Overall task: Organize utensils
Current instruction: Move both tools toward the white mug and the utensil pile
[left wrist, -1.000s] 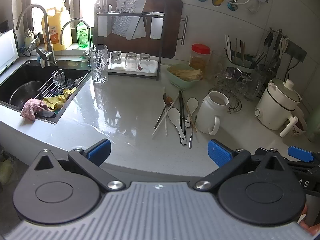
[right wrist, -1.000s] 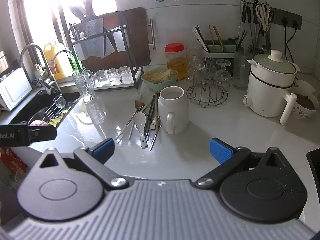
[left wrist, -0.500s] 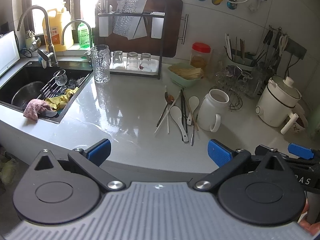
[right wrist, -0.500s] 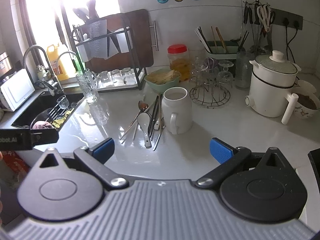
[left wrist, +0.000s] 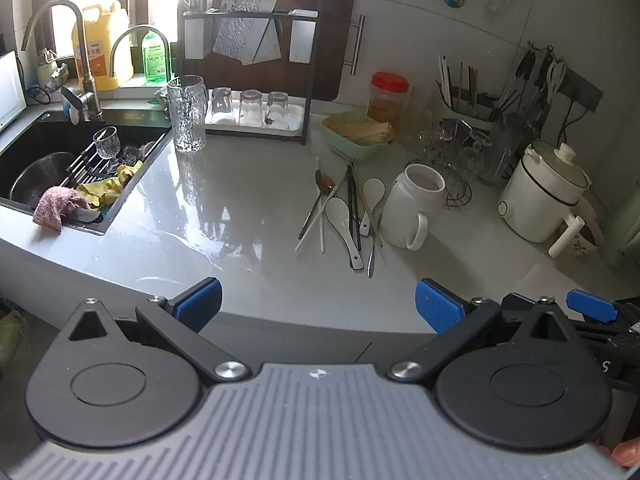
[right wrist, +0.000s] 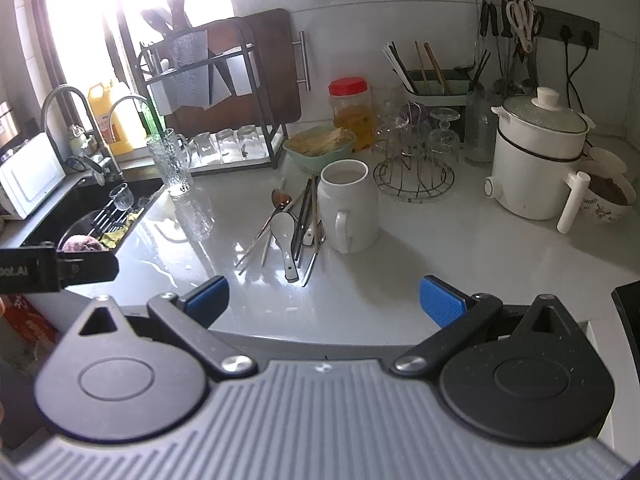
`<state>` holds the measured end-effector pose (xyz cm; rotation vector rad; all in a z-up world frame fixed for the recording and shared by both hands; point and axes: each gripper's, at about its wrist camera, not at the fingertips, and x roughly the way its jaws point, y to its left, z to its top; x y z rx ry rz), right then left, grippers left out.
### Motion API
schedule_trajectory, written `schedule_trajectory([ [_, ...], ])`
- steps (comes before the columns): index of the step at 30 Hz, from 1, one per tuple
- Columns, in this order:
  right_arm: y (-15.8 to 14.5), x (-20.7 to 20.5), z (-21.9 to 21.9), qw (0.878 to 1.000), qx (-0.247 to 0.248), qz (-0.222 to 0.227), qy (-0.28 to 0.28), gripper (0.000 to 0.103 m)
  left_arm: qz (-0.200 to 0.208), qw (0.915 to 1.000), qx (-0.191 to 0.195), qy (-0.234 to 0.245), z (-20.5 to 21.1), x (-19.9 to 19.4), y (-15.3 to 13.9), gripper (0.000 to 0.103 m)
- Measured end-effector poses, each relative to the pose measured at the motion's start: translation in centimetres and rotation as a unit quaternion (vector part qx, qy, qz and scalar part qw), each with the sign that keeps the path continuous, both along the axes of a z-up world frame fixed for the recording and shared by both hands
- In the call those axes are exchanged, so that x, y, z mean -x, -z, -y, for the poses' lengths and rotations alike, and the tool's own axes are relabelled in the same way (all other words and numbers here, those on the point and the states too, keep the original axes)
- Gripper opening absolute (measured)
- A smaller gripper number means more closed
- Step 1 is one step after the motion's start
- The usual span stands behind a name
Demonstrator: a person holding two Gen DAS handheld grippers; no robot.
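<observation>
utensils (right wrist: 292,224) beside mug (right wrist: 350,204), fingers (right wrist: 442,300) apart

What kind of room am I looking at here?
Most likely a home kitchen. A sink with a tall faucet sits at the left of the countertop, a rack of drinking glasses stands behind, and spoons and chopsticks lie loose beside a white mug.

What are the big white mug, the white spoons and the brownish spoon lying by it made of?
The white mug looks like glazed ceramic: thick wall, smooth glossy white surface. The white spoons seem the same, probably porcelain: opaque, shiny, thick-bowled soup-spoon shape. The brownish spoon appears to be metal, perhaps copper-toned steel: thin handle and a mirror-like gleam in the bowl, though the colour could be a reflection.
</observation>
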<state>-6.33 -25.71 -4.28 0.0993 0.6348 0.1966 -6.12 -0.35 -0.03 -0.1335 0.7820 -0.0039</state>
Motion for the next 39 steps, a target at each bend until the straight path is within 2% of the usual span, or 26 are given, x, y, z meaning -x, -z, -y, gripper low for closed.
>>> schedule_trajectory([
  [4, 0.0, 0.3, 0.3, 1.000, -0.015, 0.005, -0.014, 0.103, -0.001, 1.0000, 0.005, 0.004, -0.2, -0.1, 0.0, 0.103],
  [14, 0.7, 0.4, 1.0, 1.000, -0.013, -0.005, 0.002, 0.103, -0.019, 0.9997, 0.012, 0.007, 0.2, -0.9, 0.7, 0.103],
  [21, 1.4, -0.2, 1.9, 1.000, -0.020, -0.021, 0.011, 0.103, -0.018, 0.9994, -0.018, 0.024, 1.9, -2.0, 1.4, 0.103],
  [25, 2.1, -0.9, 2.3, 0.999, -0.019, -0.027, 0.011, 0.103, -0.024, 0.9992, 0.003, 0.031, 2.3, -2.8, 2.0, 0.103],
  [35, 3.1, -2.9, 2.2, 0.999, -0.018, -0.037, 0.006, 0.102, -0.049, 0.9986, 0.007, 0.020, 2.0, -6.0, 3.6, 0.103],
  [39, 3.4, -4.1, 2.0, 0.999, -0.026, -0.039, 0.009, 0.102, -0.053, 0.9981, 0.021, 0.021, 1.2, -7.8, 4.0, 0.103],
])
